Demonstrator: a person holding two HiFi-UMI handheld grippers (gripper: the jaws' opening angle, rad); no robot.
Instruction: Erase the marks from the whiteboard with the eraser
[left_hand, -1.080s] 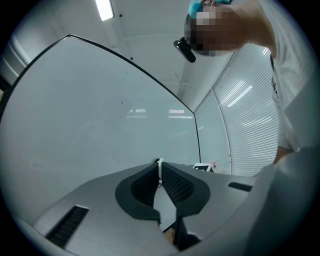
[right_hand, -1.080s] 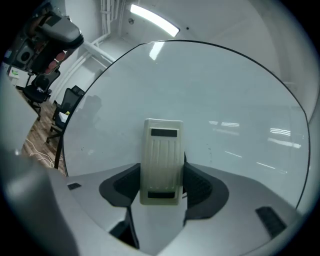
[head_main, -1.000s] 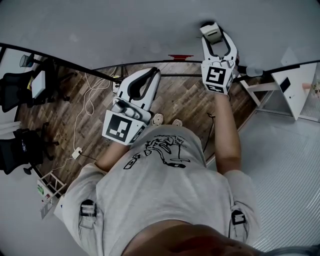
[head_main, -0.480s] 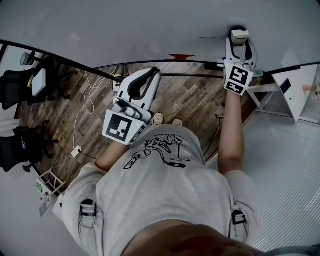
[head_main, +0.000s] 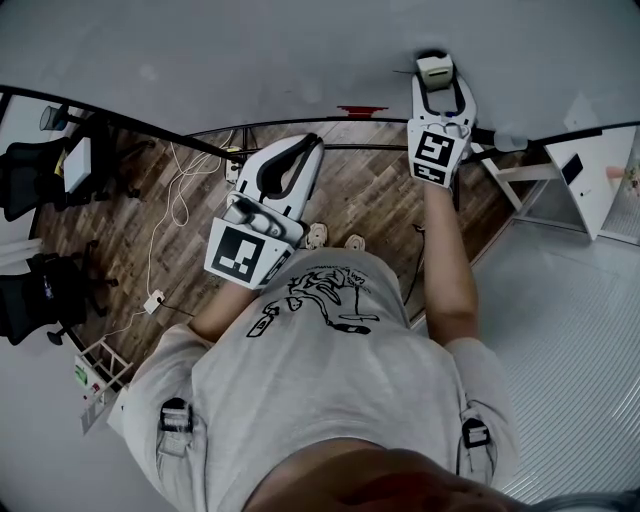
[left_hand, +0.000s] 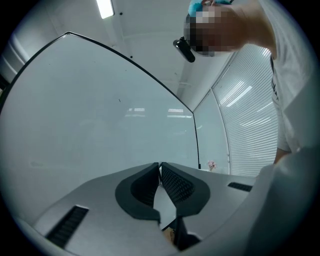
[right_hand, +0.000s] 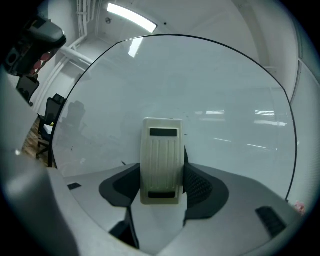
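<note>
The whiteboard (head_main: 250, 60) fills the top of the head view, and I make out no bold marks on it there. My right gripper (head_main: 437, 88) is raised to it, shut on a cream ribbed eraser (head_main: 436, 68) that presses on the board. In the right gripper view the eraser (right_hand: 160, 150) stands upright between the pads of that gripper (right_hand: 161, 169), with a tiny dark mark (right_hand: 122, 162) on the whiteboard (right_hand: 200, 85) to its left. My left gripper (head_main: 300, 150) hangs lower, in front of the chest, shut and empty (left_hand: 160, 166).
Below the board's black frame (head_main: 150, 130) lies a wooden floor (head_main: 370, 200) with cables (head_main: 180, 190) and office chairs (head_main: 40, 180) at the left. A white table (head_main: 580, 170) stands at the right. A small red piece (head_main: 360, 113) sits on the frame.
My right gripper swept the eraser to the right along the board, then back left to near where it started. The left gripper has stayed still.
</note>
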